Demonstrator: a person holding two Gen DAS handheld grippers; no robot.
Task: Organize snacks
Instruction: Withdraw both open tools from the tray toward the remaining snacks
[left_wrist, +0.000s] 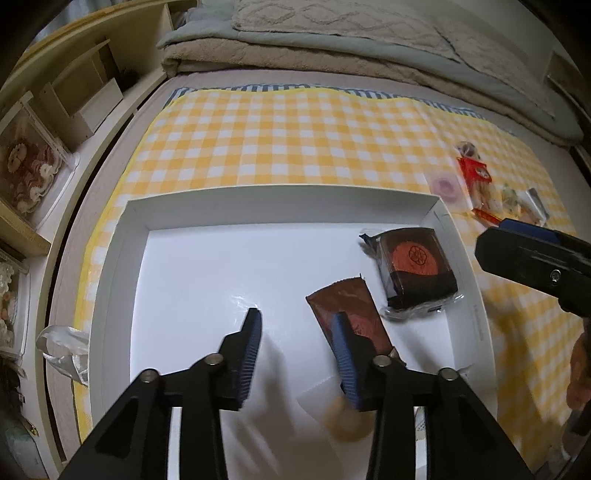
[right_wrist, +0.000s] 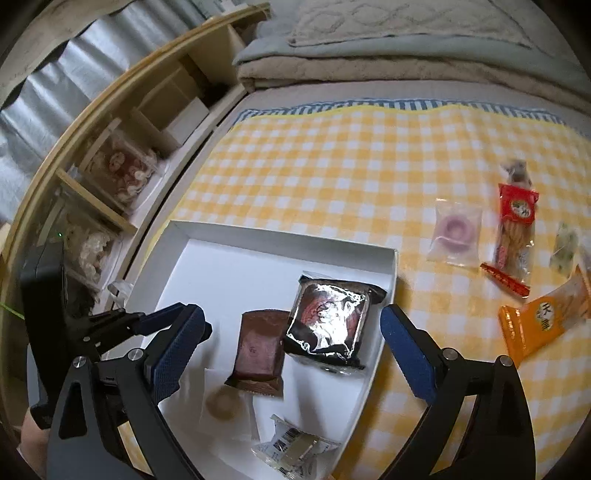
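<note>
Left gripper jaws apart (empty) over white box

Brown packet, black foil packet flat in white box.

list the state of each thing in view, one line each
white box: open, lidless, partly filled
black foil pack: sealed, flat in the box
brown pack: sealed, flat in the box beside it
pink ring sweet: bagged, on the checked cloth, outside the box
orange pack: sealed, on the cloth
left hand-held gripper: open, empty, over the box
right hand-held gripper: open wide, empty
</note>
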